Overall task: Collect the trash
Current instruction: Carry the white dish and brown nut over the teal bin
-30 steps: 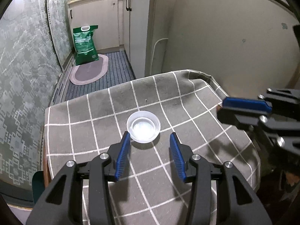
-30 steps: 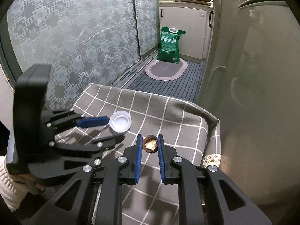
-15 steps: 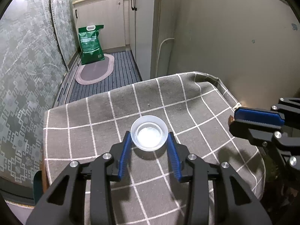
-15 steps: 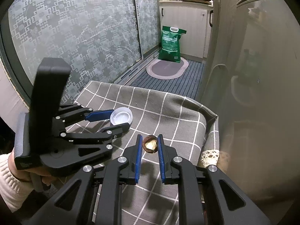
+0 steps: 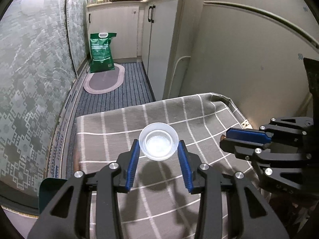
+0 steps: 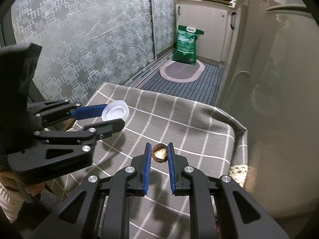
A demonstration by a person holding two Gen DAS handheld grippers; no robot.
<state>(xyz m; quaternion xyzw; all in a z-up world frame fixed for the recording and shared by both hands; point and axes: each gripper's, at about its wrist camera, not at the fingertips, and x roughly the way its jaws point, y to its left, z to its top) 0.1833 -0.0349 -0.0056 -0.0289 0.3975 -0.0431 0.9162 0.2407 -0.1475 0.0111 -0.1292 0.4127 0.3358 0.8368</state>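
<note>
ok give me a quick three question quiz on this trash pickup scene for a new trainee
1. True or false: the left gripper holds the clear plastic cup clear of the checked cloth.
2. What sits between the fingers of the right gripper?
A. a bottle cap
B. a brown nutshell
C. a spoon
3. Fill in: the green bag stands on the floor beside an oval ____.

Key
1. True: the cup's shadow falls on the cloth below it.
2. B
3. mat
</note>
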